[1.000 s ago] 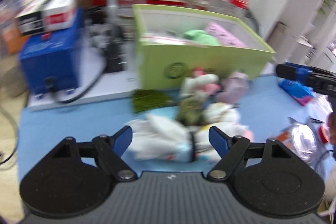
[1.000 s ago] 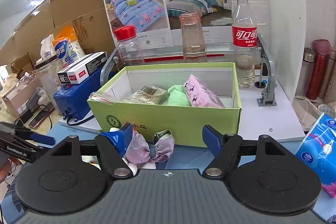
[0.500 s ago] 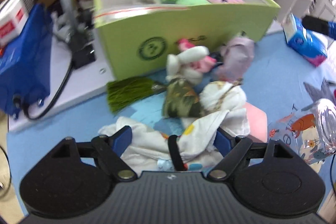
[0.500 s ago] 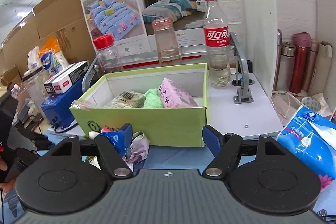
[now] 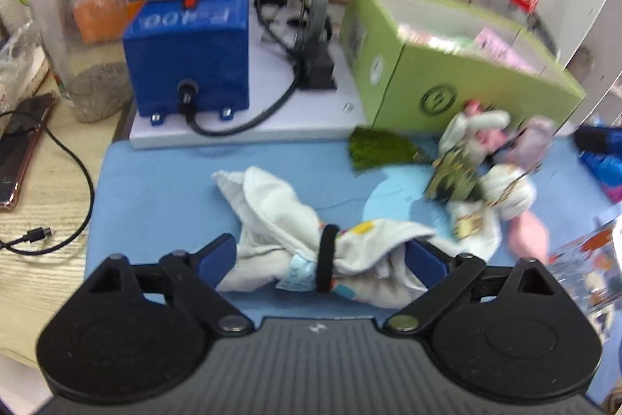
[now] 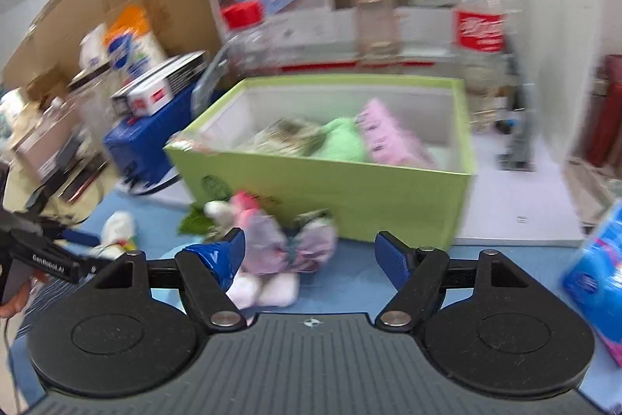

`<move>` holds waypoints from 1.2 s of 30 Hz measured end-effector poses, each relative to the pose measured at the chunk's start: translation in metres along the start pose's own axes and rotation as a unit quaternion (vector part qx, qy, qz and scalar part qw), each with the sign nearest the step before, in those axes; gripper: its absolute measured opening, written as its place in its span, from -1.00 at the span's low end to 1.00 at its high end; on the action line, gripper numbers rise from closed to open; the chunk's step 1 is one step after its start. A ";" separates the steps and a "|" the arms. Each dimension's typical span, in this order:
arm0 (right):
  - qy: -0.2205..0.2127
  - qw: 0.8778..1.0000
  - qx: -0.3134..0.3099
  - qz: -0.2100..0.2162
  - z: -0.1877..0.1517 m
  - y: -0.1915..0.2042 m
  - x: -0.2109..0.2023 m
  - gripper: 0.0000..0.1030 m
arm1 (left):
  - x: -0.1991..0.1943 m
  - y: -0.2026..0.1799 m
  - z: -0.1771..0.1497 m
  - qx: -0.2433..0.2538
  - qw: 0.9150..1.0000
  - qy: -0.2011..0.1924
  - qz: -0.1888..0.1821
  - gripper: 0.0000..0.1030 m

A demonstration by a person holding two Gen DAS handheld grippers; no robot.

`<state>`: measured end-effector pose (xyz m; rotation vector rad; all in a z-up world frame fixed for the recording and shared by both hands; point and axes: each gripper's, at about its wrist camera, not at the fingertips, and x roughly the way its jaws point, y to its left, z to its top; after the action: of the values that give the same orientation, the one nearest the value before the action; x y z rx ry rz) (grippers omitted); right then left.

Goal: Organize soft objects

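White cloth bundle (image 5: 311,251) between wide-spread left hand-held gripper (image 5: 322,257) fingers.

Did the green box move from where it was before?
No. In the right wrist view the green box sits against the same blue machine and in front of the cola bottle as before; only the camera swung.

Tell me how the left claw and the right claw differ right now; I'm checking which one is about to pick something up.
The left claw has the white cloth bundle with the black band lying between its open fingers; the right claw has only blue mat between its fingers. The left claw sits low over the mat; the right claw faces the green box, with the pink-and-purple soft items beside its left finger. Both are open.
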<state>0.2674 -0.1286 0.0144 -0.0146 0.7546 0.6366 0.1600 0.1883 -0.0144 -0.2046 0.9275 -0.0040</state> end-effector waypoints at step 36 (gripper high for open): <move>0.144 0.985 -0.075 -0.065 -0.014 -0.024 0.054 0.18 | -0.022 0.006 -0.010 -0.062 0.998 -0.026 0.004 0.99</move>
<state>0.3013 -0.1226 -0.0353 -0.2974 0.9742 0.5710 0.1384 0.1948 -0.0033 -0.3154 0.8765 0.0669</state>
